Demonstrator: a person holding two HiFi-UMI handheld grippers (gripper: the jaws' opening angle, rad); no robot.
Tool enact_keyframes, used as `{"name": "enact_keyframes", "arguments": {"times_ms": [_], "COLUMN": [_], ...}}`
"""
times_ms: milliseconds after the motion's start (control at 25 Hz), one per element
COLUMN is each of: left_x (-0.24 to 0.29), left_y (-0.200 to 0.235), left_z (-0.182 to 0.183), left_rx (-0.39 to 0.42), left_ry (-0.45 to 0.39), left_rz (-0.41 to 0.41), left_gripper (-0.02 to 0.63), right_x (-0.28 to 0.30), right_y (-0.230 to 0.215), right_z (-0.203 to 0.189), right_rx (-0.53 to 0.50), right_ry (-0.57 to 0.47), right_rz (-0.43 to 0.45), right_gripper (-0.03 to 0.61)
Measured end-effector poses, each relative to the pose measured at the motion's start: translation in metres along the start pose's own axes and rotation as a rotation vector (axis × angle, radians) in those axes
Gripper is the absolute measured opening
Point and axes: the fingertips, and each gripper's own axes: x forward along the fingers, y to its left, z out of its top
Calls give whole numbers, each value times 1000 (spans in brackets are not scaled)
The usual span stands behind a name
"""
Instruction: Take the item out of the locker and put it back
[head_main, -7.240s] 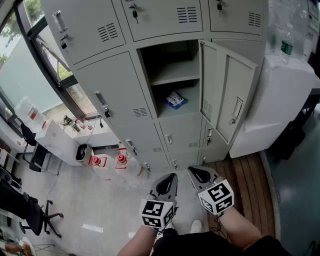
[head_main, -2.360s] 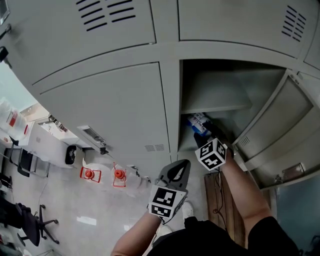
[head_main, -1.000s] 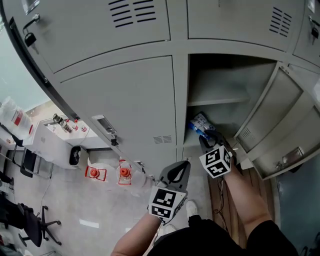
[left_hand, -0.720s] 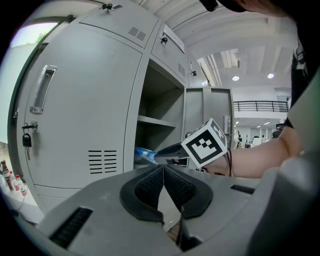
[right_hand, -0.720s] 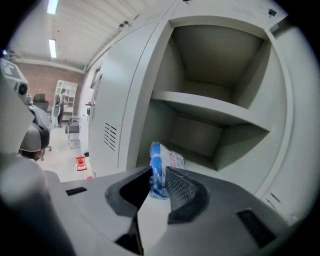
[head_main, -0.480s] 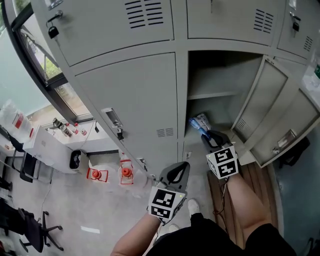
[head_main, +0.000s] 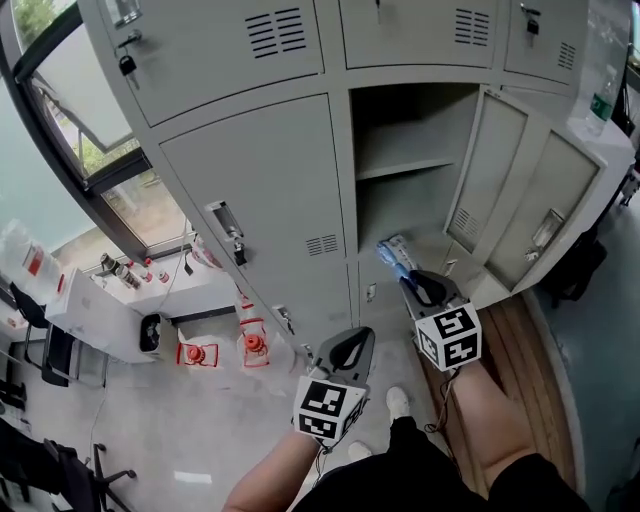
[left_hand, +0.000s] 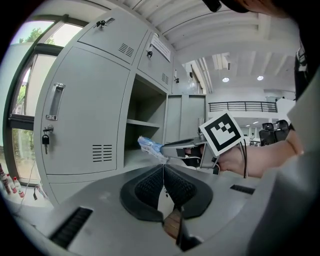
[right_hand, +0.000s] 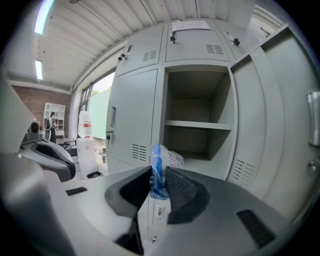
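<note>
Grey steel lockers (head_main: 250, 190) filled the wall ahead of us, w/ a window (head_main: 70, 130) at their left and pale floor (head_main: 150, 430) below. One compartment (head_main: 410, 205) stood open, its door (head_main: 495, 180) swung out to the right and a shelf (head_main: 415, 165) across it approx halfway up. We had the right claw (head_main: 410, 282) clenched on a blue-and-white packet (head_main: 395, 252). In the right gripper view it stood upright btwn the ribbed pads (right_hand: 182, 187), both pressing its sides, top end poking above them. It was held just in front of the compartment's lower section, at the mouth. Our left claw (left_hand: 163, 172) hung lower and further left, pads closed together w/ nothing btwn them, apart from the packet. Two red-and-white items (head_main: 195, 352) stood on the floor near the lockers' foot.
</note>
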Motion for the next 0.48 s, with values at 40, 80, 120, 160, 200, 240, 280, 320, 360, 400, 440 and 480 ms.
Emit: {"name": "enact_keyframes", "arguments": {"times_ms": [40, 80, 120, 160, 200, 240, 280, 320, 360, 400, 440, 480], "left_x": [-4, -7, -10, -13, -15, -16, -18, -18, -19, -19, -19, -18], "left_y": [-4, -7, -11, -14, -18, -21, -24, -27, -30, -34, -38, -42], "left_z": [-2, -4, -5, -6, -7, -8, -8, -9, -9, -10, -11, -13], "left_rx": [0, 0, 1, 0, -3, -6, -8, -11, -13, -15, -17, -19], "left_ry": [3, 6, 8, 9, 8, 8, 7, 7, 7, 8, 8, 9], "left_rz": [-5, -10, -14, -17, -19, -20, -21, -22, -23, -23, -23, -23], "left_gripper": [17, 17, 17, 17, 17, 17, 17, 17, 17, 17, 17, 17], "right_x": [-7, -14, -20, -26, -33, -39, -45, -51, -56, -62, -69, -75], "right_y": [4, 8, 12, 15, 19, 21, 23, 25, 27, 28, 29, 29], "right_z": [-2, -4, -6, -8, -9, -10, -11, -12, -12, -13, -15, -16], "right_rx": [10, 17, 22, 26, 30, 33, 38, 43, 51, 60, 70, 81], "right_ry": [0, 0, 0, 0, -1, -3, -4, -7, -9, -12, -14, -16], "right_rz": [1, 2, 4, 7, 10, 12, 15, 18, 23, 28, 34, 40], "right_gripper": [137, 137, 137, 137, 137, 137, 137, 137, 137, 137, 137, 137]}}
